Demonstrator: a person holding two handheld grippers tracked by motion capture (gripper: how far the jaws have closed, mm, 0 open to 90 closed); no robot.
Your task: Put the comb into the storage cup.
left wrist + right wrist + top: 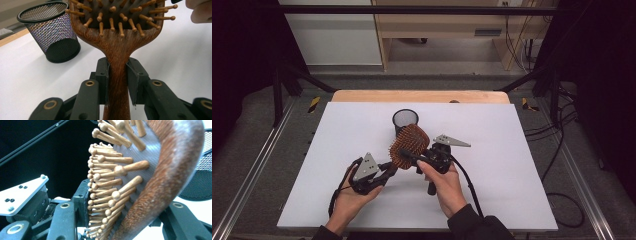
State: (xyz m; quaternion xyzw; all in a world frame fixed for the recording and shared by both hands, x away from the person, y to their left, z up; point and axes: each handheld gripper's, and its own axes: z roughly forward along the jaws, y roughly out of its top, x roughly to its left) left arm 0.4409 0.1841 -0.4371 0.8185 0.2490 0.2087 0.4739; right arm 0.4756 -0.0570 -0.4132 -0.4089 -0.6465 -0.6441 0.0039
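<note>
Here the left gripper [117, 82] clamps the wooden paddle hairbrush [117, 45] by its handle; the right gripper [120, 220] straddles its head, contact unclear; mesh pen cup [50, 32] at ten o'clock.

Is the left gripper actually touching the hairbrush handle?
Touching. The left gripper view shows the left gripper with both black jaws pressed flat against the sides of the hairbrush handle, no gap.
</note>
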